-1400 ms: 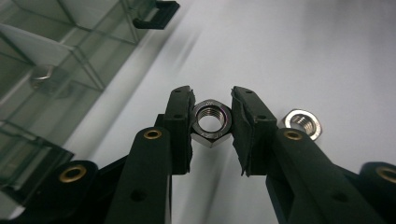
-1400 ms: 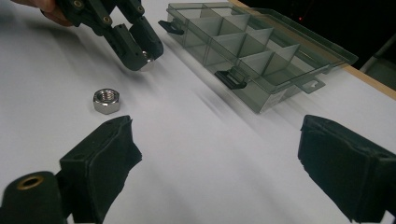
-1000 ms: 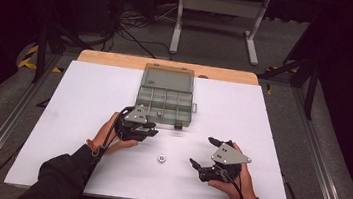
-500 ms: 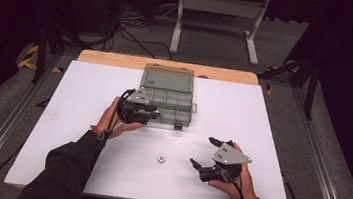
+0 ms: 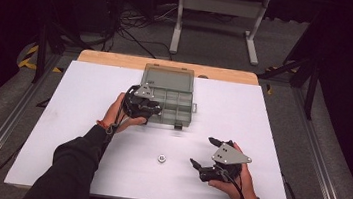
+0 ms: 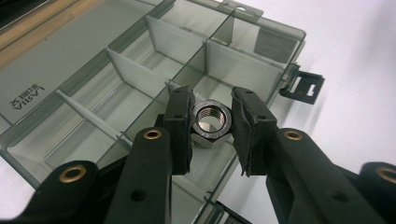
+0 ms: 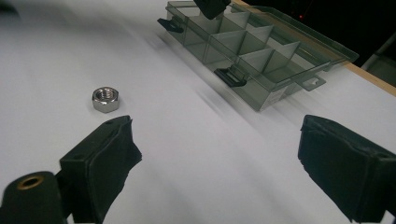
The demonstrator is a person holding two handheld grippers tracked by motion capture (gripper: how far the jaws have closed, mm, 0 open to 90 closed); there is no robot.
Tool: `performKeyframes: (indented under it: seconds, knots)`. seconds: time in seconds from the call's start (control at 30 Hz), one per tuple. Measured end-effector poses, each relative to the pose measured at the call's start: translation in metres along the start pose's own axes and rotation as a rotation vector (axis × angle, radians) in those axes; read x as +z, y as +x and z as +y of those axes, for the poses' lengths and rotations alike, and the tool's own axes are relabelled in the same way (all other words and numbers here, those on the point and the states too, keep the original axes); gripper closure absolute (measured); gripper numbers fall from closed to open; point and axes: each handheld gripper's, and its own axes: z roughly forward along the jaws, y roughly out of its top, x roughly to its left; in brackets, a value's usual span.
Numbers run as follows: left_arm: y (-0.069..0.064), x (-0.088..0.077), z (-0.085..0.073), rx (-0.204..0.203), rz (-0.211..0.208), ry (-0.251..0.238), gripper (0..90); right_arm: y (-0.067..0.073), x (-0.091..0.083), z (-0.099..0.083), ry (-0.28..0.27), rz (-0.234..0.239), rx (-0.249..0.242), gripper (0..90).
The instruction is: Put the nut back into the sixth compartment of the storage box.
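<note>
My left gripper (image 6: 213, 119) is shut on a steel hex nut (image 6: 212, 122), its pads pressing on two sides of it. It hangs over a front compartment of the open smoky-grey organizer box (image 6: 275, 46). From above, the left gripper (image 5: 149, 107) sits over the left half of the box (image 5: 168, 77). A second hex nut (image 5: 162, 157) lies on the white table between the hands. My right gripper (image 5: 202, 151) rests on the table at the lower right, open and holding nothing. In its own view the right gripper (image 7: 219, 158) looks past that nut (image 7: 106, 99) toward the box (image 7: 280, 88).
The white tabletop (image 5: 272, 120) has a wooden strip (image 5: 118, 60) along its far edge. Two black latches (image 7: 232, 77) stick out from the box's front wall. Metal rails (image 5: 326, 182) run along both sides of the table, with a stand's legs and cables beyond.
The left hand has carried its nut away from the person, from the open table to over the box. The right hand and the loose nut have stayed put.
</note>
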Motion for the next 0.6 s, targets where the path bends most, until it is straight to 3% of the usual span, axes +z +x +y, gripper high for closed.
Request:
performKeyframes:
  seconds: [0.6]
  knots:
    - [0.0062, 0.0102, -0.0037, -0.008, 0.033, 0.019, 69.1, -0.0001, 0.0002, -0.0002, 0.001, -0.005, -0.002, 11.2]
